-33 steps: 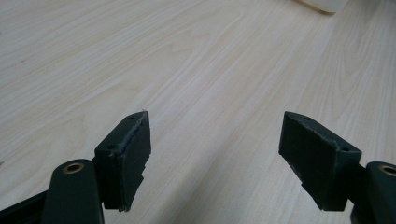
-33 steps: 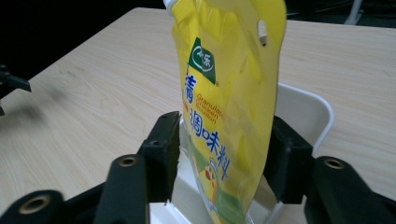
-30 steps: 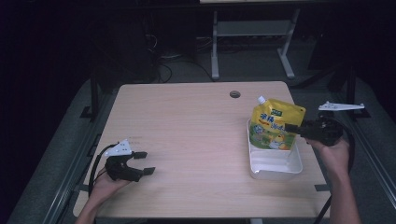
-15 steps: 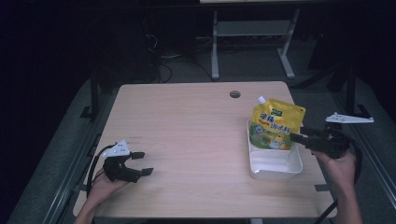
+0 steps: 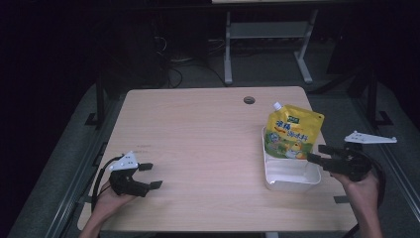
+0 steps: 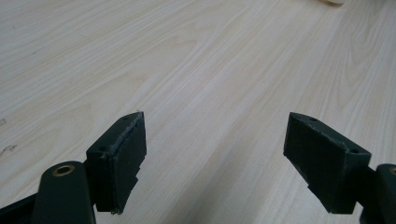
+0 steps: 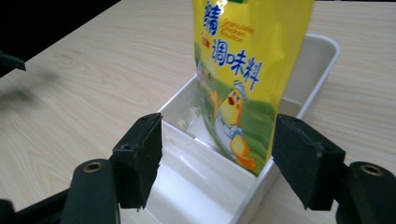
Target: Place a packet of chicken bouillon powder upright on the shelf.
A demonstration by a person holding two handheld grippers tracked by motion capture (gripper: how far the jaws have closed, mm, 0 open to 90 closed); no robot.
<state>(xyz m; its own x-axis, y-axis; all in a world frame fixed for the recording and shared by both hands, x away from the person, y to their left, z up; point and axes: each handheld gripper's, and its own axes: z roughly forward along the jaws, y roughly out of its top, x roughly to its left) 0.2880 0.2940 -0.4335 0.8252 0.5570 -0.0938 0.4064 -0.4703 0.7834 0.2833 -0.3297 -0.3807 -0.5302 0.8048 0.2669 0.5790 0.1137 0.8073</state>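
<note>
Yellow seasoning pouch [image 5: 292, 135] now stands in the white tray [image 5: 291, 181], so we judge placing done: our right gripper [image 5: 321, 152], jaws just opened and empty, should retreat, while our left gripper [image 5: 148, 176] rests spread.

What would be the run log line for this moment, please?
yellow seasoning pouch: upright in white tray | right gripper: open, just opened, nothing between, beside tray | left gripper: open, on table

**A darkened lab or test room**

A bare light-wood desk [image 5: 198, 144] with a round cable hole [image 5: 249, 100] stands on grey carpet [image 5: 59, 163]. Behind it, loose cables [image 5: 173, 59] trail on the floor beside the white metal legs of another table [image 5: 228, 49]. Dark surroundings and the lack of any home furnishings suggest a recording setup.
</note>
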